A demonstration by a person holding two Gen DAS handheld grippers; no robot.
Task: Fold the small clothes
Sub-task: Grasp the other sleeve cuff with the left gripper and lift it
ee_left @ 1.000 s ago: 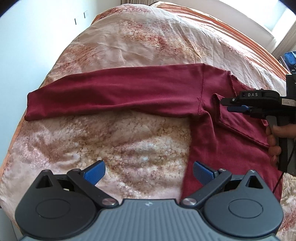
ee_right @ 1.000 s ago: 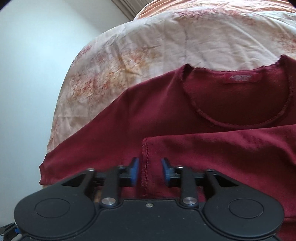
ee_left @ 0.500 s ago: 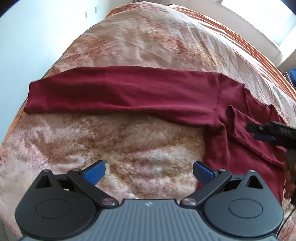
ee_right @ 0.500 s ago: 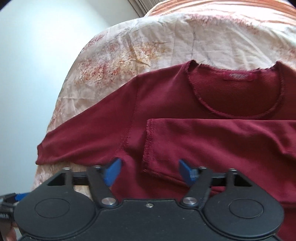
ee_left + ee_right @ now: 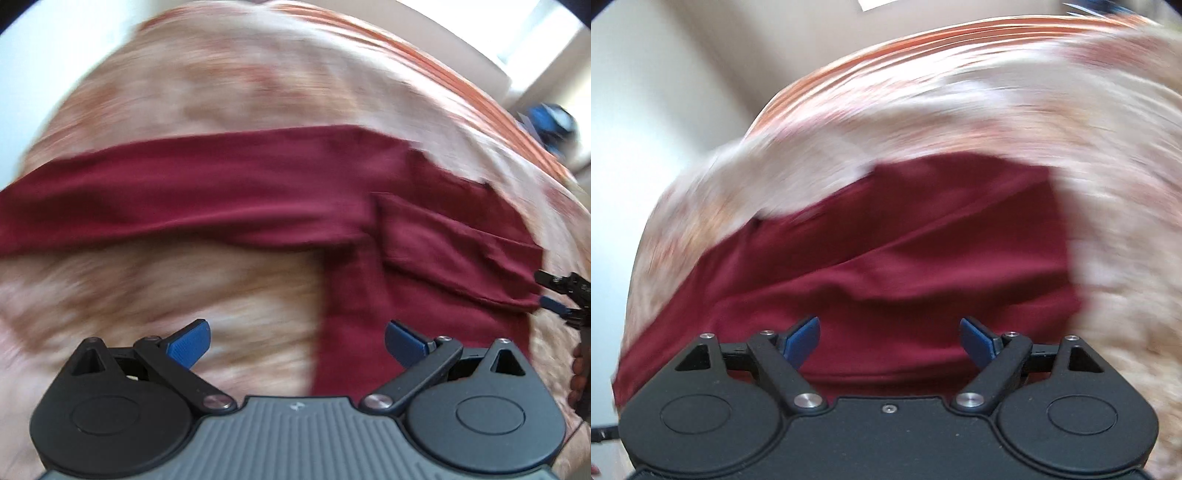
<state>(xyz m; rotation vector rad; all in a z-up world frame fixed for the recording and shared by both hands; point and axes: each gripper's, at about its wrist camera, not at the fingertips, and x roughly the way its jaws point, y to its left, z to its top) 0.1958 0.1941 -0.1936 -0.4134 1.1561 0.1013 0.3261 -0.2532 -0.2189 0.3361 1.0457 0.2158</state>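
Observation:
A dark red long-sleeved top (image 5: 369, 236) lies flat on the bed. One sleeve (image 5: 166, 199) stretches out to the left. The other sleeve (image 5: 454, 251) lies folded across the body. My left gripper (image 5: 295, 341) is open and empty, above the bedspread at the top's side edge. My right gripper (image 5: 890, 341) is open and empty, low over the red fabric (image 5: 905, 266). It also shows at the right edge of the left wrist view (image 5: 557, 291), beside the folded sleeve. Both views are blurred by motion.
The bed has a cream and rust patterned cover (image 5: 240, 85) with an orange striped border (image 5: 461, 81) at its far side. A pale wall (image 5: 646, 92) stands to the left. A blue object (image 5: 550, 122) sits beyond the bed at the far right.
My right gripper let go of the folded sleeve's cuff, opened wide and swung away to the shirt's right side. My left gripper stayed open and shifted over the shirt.

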